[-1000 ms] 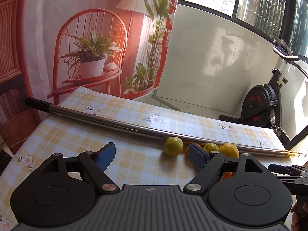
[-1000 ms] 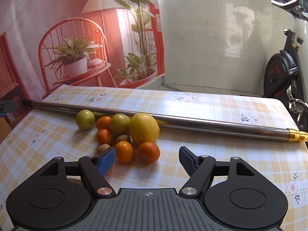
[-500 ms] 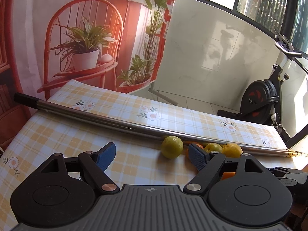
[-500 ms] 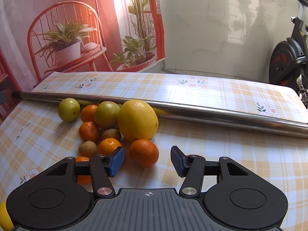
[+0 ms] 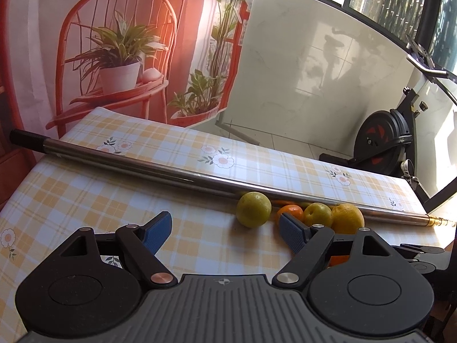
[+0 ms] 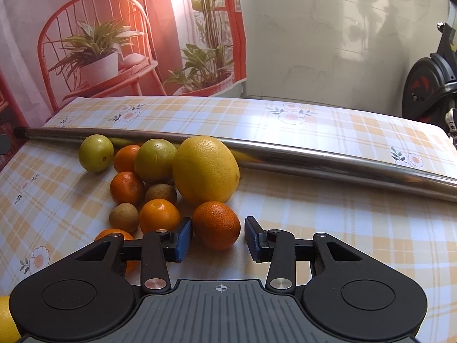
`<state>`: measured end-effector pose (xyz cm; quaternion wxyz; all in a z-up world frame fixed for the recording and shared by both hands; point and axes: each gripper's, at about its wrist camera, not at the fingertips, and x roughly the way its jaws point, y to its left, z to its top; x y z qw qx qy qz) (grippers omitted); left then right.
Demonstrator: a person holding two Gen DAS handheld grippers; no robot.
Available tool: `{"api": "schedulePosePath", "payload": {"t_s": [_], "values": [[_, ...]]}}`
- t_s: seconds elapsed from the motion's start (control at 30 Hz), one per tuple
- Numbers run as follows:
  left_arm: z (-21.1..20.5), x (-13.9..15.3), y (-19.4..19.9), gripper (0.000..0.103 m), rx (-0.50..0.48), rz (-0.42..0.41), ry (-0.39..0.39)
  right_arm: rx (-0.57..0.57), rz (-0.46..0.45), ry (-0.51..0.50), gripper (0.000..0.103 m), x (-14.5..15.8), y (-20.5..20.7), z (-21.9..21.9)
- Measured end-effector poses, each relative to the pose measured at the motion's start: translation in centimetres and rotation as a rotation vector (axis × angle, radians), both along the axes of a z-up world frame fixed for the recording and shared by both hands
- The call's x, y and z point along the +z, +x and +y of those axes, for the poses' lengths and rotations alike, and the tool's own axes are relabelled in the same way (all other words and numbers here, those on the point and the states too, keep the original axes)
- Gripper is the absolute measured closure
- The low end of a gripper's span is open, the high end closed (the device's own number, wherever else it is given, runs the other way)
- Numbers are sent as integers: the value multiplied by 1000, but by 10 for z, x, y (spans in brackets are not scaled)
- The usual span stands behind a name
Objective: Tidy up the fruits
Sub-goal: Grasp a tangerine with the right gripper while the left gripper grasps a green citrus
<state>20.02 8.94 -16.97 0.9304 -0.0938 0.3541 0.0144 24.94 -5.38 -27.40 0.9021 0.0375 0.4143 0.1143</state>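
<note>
My right gripper (image 6: 218, 238): jaws apart, straddling orange (image 6: 216, 225), not clamped. Fruit pile (image 6: 160, 180) at 11 o'clock, banked against steel pole (image 6: 314, 160), likely roll-stop on desk (image 6: 342, 223). Left gripper (image 5: 225, 230): jaws wide, empty.

Fruits clustered on the table

A large yellow citrus (image 6: 205, 169) lies against the metal pole, beside green fruits (image 6: 155, 160), oranges (image 6: 216, 225) and brown kiwis (image 6: 124, 217).
</note>
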Motion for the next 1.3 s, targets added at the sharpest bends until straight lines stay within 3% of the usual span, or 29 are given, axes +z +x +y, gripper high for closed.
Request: {"api": "schedulePosePath", "payload": {"t_s": [0.43,0.67,0.87,0.93,1.07,1.13,1.3], "values": [[-18,-25,40,19,-128,25,1,-35,-46,33,71,7,-27,-12],[-22,-44,78,20,-107,62,22,-96,-51,94,71,9,-41,-23],[-4,-67,92,33,-22,125,-145,-127,-45,119,71,9,-51,-29],[-1,-71,94,35,-6,124,-169,-131,-42,127,71,9,-54,-30],[-1,-78,97,44,-13,121,-187,-136,-39,135,71,11,-60,-30],[-3,-80,97,53,-31,119,-202,-138,-38,139,71,12,-62,-30],[-11,-76,95,53,-54,116,-147,-139,-41,149,71,15,-67,-30]]}}
